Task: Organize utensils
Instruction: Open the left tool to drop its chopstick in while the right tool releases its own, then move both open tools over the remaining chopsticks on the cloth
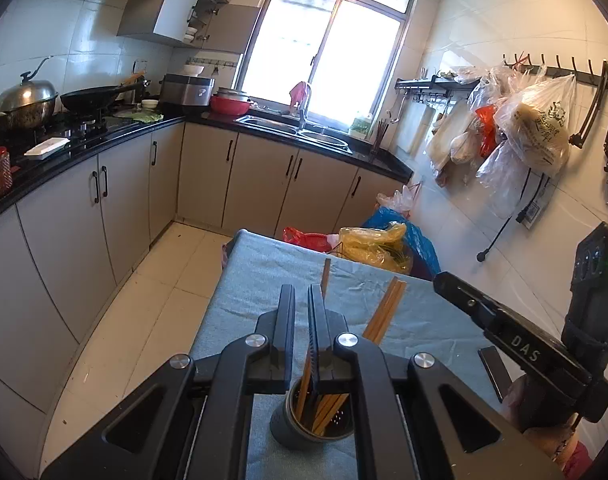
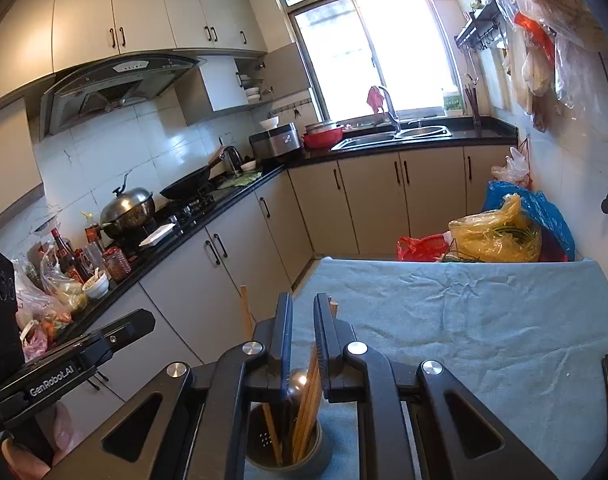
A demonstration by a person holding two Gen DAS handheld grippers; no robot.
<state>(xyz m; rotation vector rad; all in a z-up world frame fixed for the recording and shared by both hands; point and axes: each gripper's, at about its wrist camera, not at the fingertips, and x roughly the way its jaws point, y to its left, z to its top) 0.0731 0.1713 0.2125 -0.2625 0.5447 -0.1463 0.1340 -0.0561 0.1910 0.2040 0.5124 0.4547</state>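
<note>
Chopsticks (image 1: 384, 312): in cup (image 1: 292, 432) on tabletop (image 1: 264, 280)
Left tool (image 1: 302, 300): narrow gap, over cup, grips nothing
Right tool (image 2: 304, 308): narrow gap, over cup
Beyond: bags (image 2: 496, 236), counter (image 1: 104, 136)

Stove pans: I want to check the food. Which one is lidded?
The steel pot, left of the black wok; it alone is covered, while the wok sits open.
</note>
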